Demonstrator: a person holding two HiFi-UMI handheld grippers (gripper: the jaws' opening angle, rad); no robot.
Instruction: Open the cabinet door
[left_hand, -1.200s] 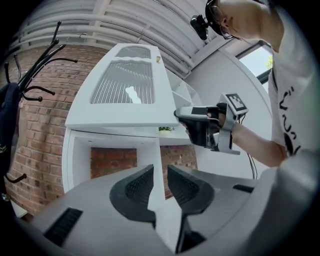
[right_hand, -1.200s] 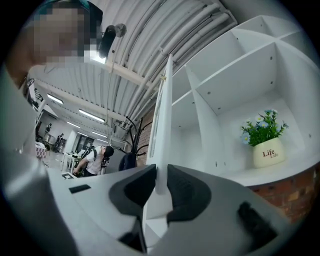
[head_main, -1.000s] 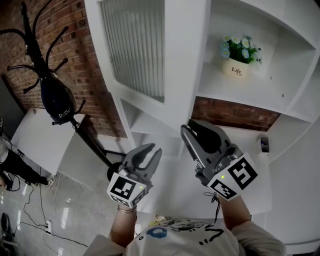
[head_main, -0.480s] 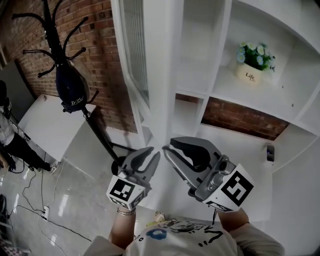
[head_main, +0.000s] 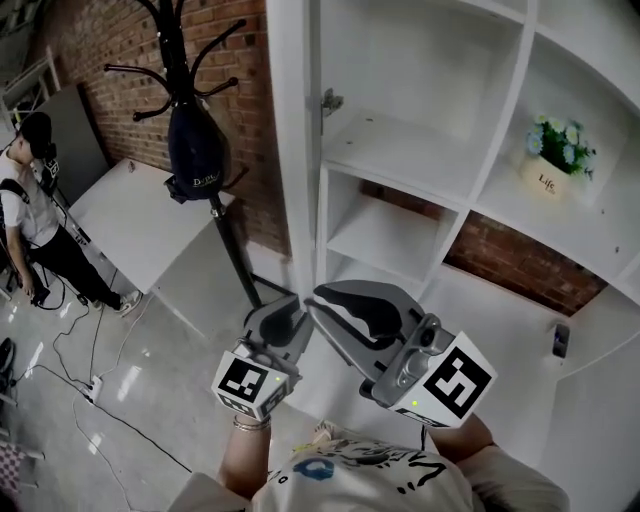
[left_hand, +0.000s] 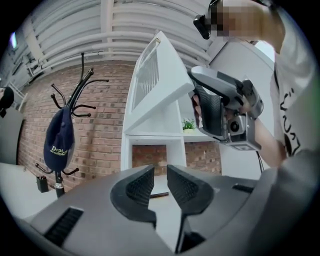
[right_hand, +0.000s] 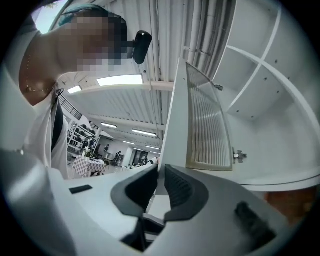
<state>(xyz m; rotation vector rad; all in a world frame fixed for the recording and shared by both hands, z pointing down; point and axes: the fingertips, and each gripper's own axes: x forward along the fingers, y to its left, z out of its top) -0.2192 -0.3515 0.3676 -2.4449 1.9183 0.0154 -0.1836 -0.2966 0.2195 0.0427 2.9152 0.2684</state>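
The white cabinet door (head_main: 292, 150) with its ribbed glass pane stands swung out, edge-on to me in the head view. Its pane (right_hand: 207, 125) shows in the right gripper view. My right gripper (head_main: 312, 298) reaches up from below, and its jaws are closing with the door's lower free edge between the pads (right_hand: 159, 182). My left gripper (head_main: 285, 312) sits just left of it by the same edge, its jaws (left_hand: 160, 172) a narrow gap apart with nothing between them. In the left gripper view the door (left_hand: 155, 85) rises ahead and the right gripper's fingers (left_hand: 212, 107) stand beside it.
Open white shelves (head_main: 400, 150) lie behind the door, with a hinge (head_main: 328, 100) on the frame and a flower pot (head_main: 555, 160) at the right. A black coat rack with a dark cap (head_main: 195, 150) stands left before a brick wall. A person (head_main: 35, 200) stands far left.
The door has swung outward from nearly facing me to edge-on. Both grippers have travelled with its free edge, and the shelves behind it have come into view.
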